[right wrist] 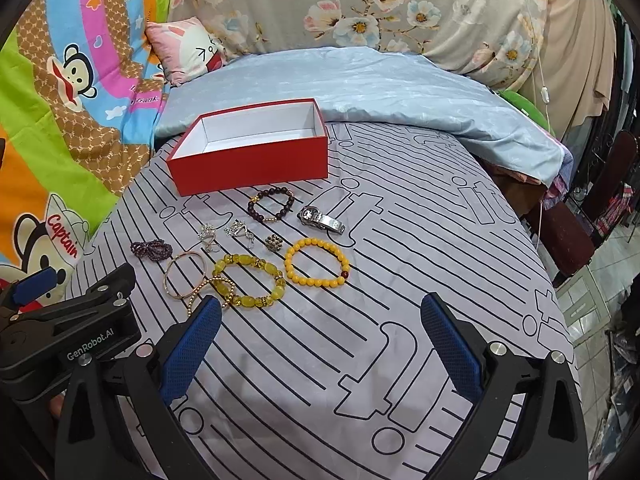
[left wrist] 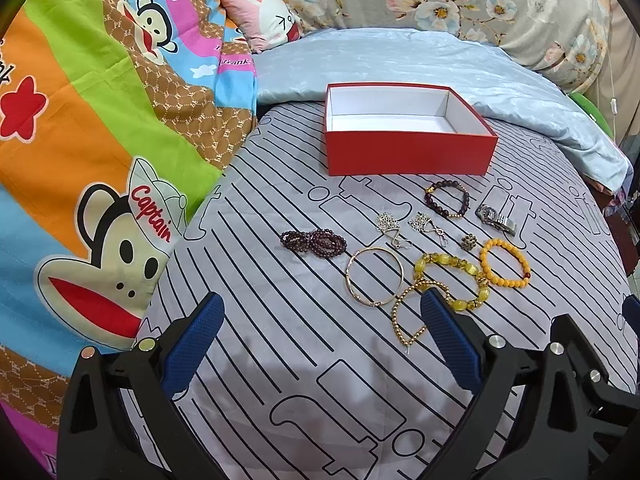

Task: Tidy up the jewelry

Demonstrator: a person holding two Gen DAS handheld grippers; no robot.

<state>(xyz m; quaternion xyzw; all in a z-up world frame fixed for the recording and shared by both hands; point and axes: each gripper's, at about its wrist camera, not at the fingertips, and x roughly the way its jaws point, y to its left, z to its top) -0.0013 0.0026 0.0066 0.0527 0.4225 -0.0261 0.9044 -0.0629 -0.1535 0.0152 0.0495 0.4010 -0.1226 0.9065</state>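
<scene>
Nothing's packed yet, by the look of it. The red box [left wrist: 408,152] sits empty at the far side, and all the jewelry [left wrist: 408,248] lies on the sheet just in front. Left gripper [left wrist: 320,312] and right gripper [right wrist: 320,316] both hover wide open, holding nothing.

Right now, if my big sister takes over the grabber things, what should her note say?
Left tool: open, holding nothing, low over the striped sheet.
Right tool: open, holding nothing too.
Red box: open, white inside, nothing in it that shows.
All the jewelry lies on the sheet in front of the box: dark bead bracelet, watch, two silver flower pieces, small ring, purple bead strand, gold bangle, gold bead chain, yellow stone bracelet, orange bead bracelet.
Done: nothing yet.
Left: probably every piece goes into the box.
</scene>
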